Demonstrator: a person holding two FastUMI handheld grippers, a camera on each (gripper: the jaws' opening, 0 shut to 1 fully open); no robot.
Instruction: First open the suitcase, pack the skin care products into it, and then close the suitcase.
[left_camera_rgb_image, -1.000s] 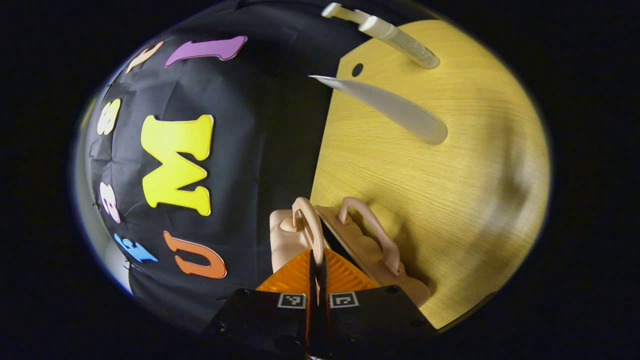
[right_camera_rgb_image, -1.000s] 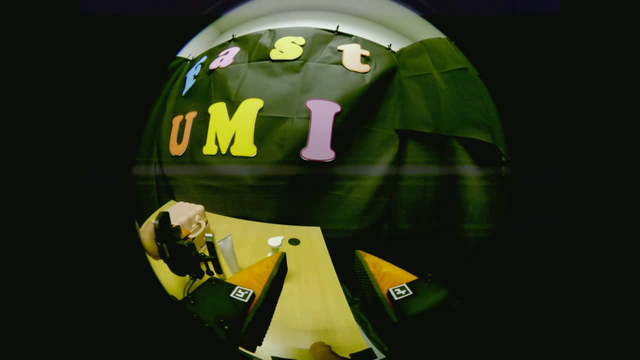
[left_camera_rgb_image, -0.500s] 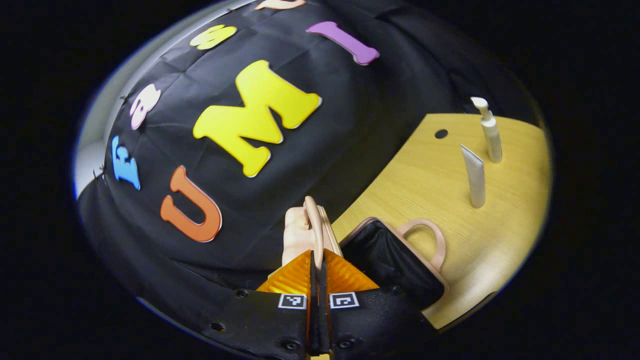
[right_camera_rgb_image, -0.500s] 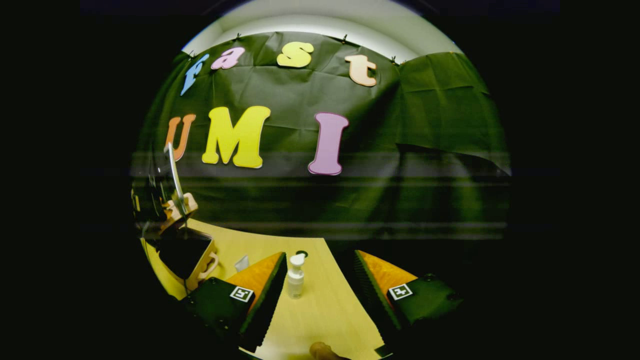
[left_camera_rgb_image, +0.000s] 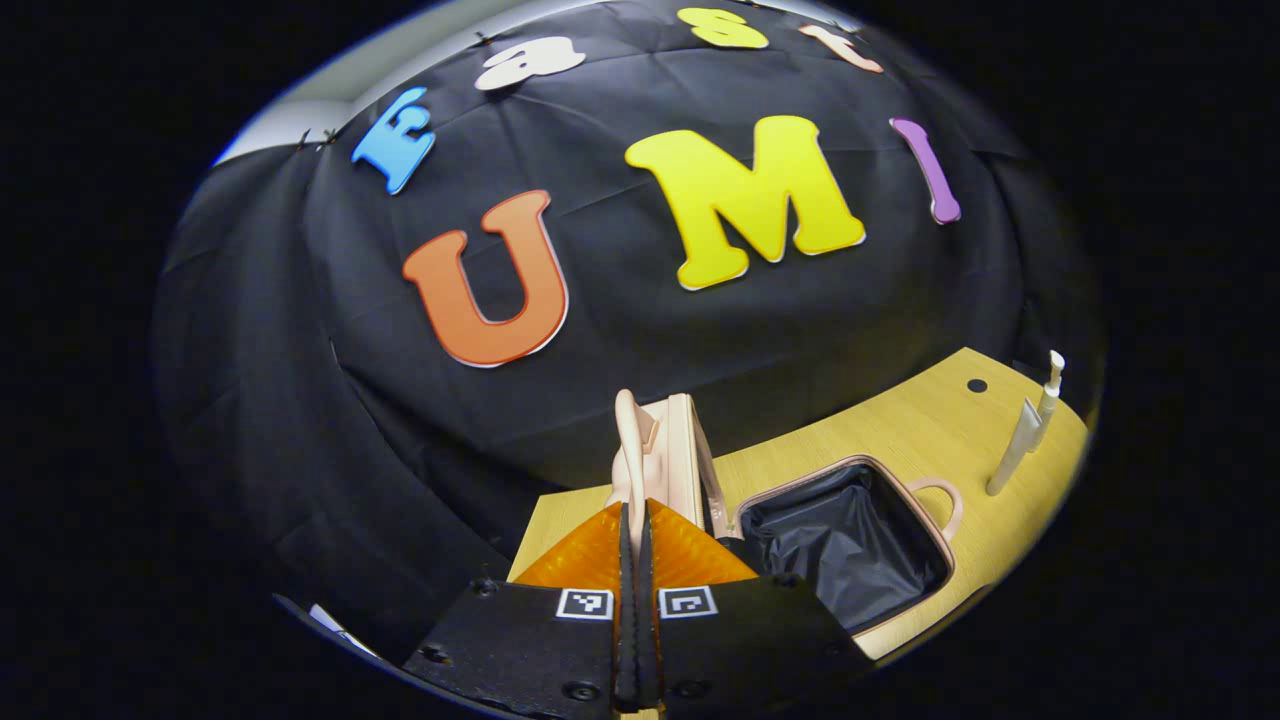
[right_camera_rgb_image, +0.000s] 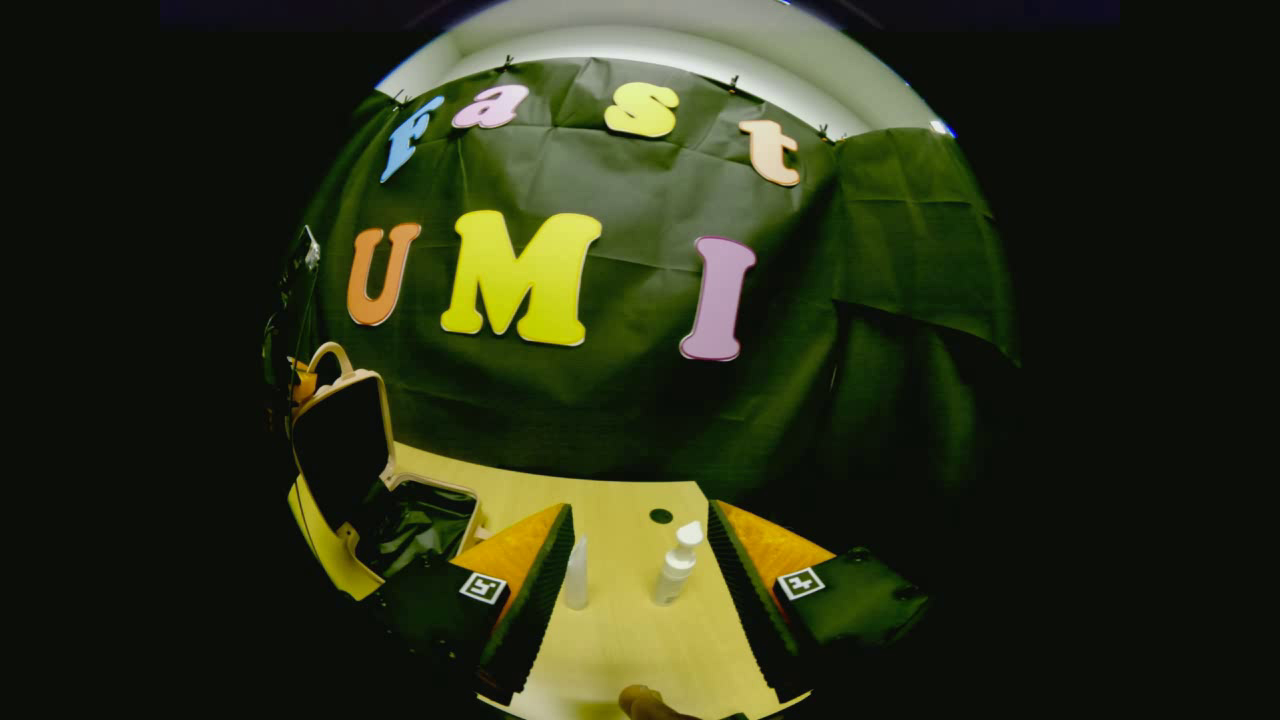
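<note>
The left gripper view looks from close above the case (left_camera_rgb_image: 850, 535), the right gripper view from farther along the bench (right_camera_rgb_image: 640, 640); both see the case and bottles (right_camera_rgb_image: 677, 563).

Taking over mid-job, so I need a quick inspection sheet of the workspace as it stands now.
Surface: wooden table, small dark hole near its back edge.
Job's things: suitcase open, dark lining empty, lid raised upright; tube and pump bottle standing on the table, unpacked.
Clutter: nothing seen.
Grippers: left gripper shut on the lid handle; right gripper open, facing the two products.
Cables: nothing seen.
Surroundings: black cloth wall behind the table.
</note>
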